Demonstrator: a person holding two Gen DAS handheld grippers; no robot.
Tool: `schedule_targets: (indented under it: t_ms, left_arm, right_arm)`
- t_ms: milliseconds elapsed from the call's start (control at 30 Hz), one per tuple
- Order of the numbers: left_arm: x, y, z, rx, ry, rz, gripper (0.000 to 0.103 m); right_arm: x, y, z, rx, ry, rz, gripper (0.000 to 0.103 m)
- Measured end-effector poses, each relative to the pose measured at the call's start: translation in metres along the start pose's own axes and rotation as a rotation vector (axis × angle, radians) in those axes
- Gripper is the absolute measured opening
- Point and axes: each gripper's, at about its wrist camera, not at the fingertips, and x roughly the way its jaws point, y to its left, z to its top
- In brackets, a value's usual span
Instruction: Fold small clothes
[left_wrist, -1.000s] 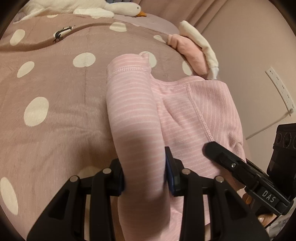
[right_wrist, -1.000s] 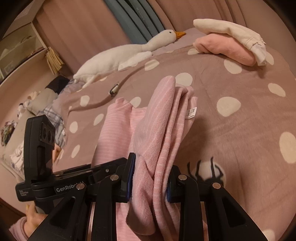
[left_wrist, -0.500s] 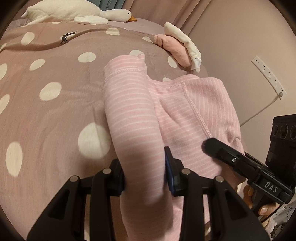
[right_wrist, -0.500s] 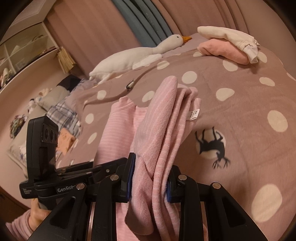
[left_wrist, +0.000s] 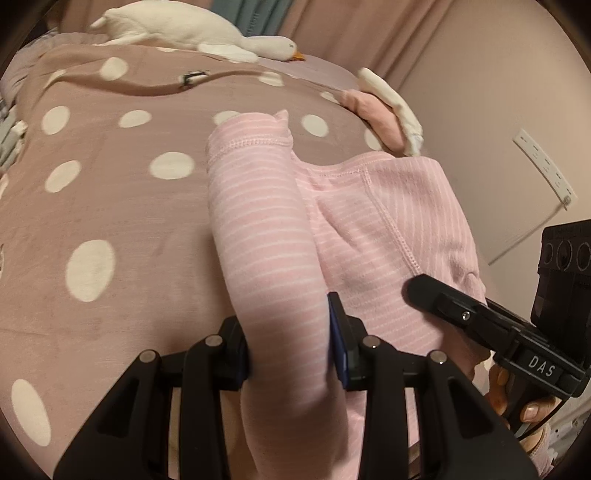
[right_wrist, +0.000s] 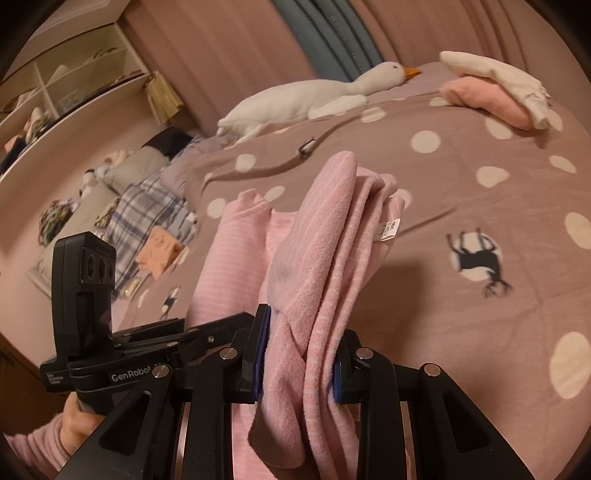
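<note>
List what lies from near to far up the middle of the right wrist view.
Right tool, clamped pink striped garment, brown polka-dot blanket, white plush goose, blue-grey curtain.

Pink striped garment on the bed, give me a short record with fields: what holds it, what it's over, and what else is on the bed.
garment: pink striped garment, bunched and lifted
left gripper: shut on one bunched part
right gripper: shut on a folded bundle with a white tag
surface: brown blanket with white dots
far corner: folded pink and cream clothes, stacked
toy: white goose toy lying at the far edge
</note>
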Motion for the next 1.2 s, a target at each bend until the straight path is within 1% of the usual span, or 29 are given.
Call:
schedule_targets:
  t_ms: [167, 333, 467, 733, 900, 1200]
  left_arm:
    - [-0.002, 0.022, 0.008, -0.018, -0.025, 0.064, 0.035]
    - [0.006, 0.047, 0.019, -0.049, -0.029, 0.1, 0.035]
    - [0.016, 0.063, 0.031, -0.074, -0.033, 0.109, 0.035]
    - [0.033, 0.082, 0.065, -0.081, -0.053, 0.115, 0.035]
    - [0.049, 0.093, 0.086, -0.088, -0.055, 0.119, 0.035]
    - [0.076, 0.111, 0.108, -0.107, -0.041, 0.124, 0.035]
  right_arm:
    - [0.029, 0.014, 0.007, -0.02, 0.011, 0.023, 0.029]
    - [0.054, 0.021, 0.012, -0.029, 0.032, 0.034, 0.029]
    - [0.076, 0.024, 0.021, -0.045, 0.043, 0.028, 0.029]
    - [0.098, 0.026, 0.044, -0.068, 0.032, 0.017, 0.029]
    - [0.113, 0.02, 0.058, -0.067, 0.027, 0.006, 0.029]
    - [0.143, 0.009, 0.077, -0.055, 0.04, -0.01, 0.029]
